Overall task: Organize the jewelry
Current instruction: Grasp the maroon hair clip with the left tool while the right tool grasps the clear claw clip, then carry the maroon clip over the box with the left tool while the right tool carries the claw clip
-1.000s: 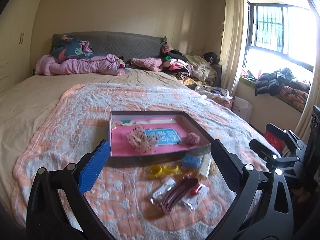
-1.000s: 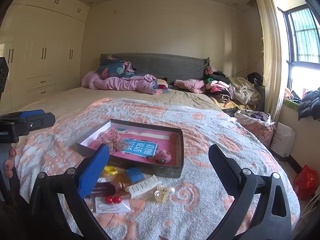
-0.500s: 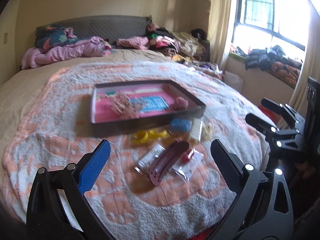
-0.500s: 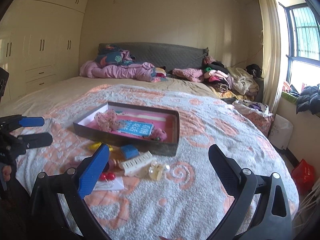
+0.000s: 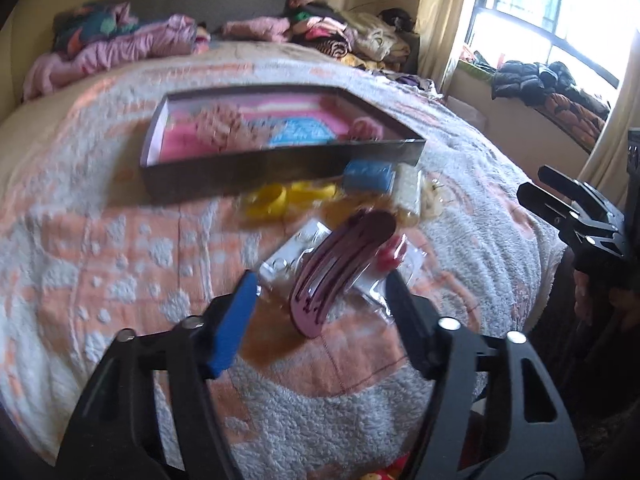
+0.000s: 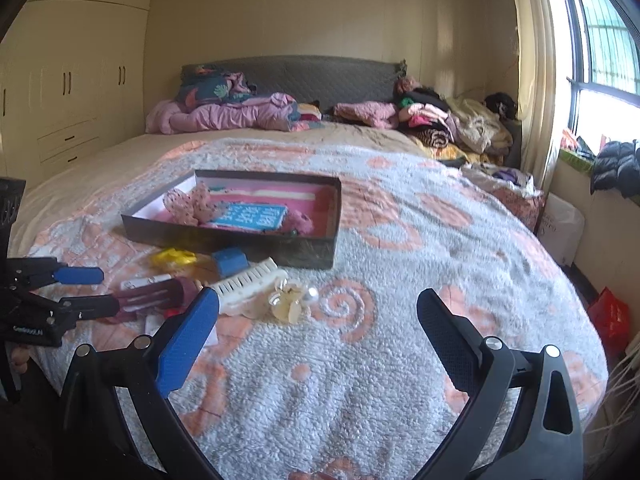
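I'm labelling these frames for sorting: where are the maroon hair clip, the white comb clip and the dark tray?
maroon hair clip (image 5: 340,264): left wrist view, middle of its curved back.
white comb clip (image 6: 246,282): right wrist view, centre of its toothed body.
dark tray (image 6: 224,242): right wrist view, its front outer wall.

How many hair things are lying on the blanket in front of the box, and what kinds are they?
Yellow rings: 2
Blue clip: 1
White clip: 1
Dark red clip: 1
See-through flower clip: 1
Plastic packets: 2
Total: 8
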The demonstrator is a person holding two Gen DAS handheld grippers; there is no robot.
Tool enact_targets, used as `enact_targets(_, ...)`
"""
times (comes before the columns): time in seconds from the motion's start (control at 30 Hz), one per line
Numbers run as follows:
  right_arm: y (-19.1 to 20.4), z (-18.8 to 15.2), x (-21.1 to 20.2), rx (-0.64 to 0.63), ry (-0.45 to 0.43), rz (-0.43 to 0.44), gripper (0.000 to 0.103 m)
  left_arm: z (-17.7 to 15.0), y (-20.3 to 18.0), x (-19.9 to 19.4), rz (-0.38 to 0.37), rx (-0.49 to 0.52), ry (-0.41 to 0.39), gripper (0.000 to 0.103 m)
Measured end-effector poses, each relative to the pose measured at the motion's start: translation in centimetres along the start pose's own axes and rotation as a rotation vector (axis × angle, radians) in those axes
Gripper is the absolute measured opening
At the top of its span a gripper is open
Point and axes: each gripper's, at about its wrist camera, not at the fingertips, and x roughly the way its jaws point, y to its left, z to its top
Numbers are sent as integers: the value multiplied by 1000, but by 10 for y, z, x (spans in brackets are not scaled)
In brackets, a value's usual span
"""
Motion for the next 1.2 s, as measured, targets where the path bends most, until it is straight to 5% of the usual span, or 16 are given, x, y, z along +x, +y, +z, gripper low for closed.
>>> enact_targets(0.27, 1, -4, 20, -14, 40, 2, 96, -3, 3, 12, -36, -31, 45, 25)
enact_targets(0.4, 4, -2, 36, -19, 72, 19, 95, -2, 3, 14, -46, -38, 51, 25)
enact_targets(0.57, 9, -1, 68, -22, 153, 25, 82, -1, 0, 18, -61, -38, 59, 10)
enact_targets(1.07, 13, 4, 120, 28, 248, 72, 42, 1, -5, 9, -75, -10, 35, 3)
enact_targets(1.2, 11, 3, 114, 34, 236, 73, 42, 1, -4, 4, -70, -10, 26, 3)
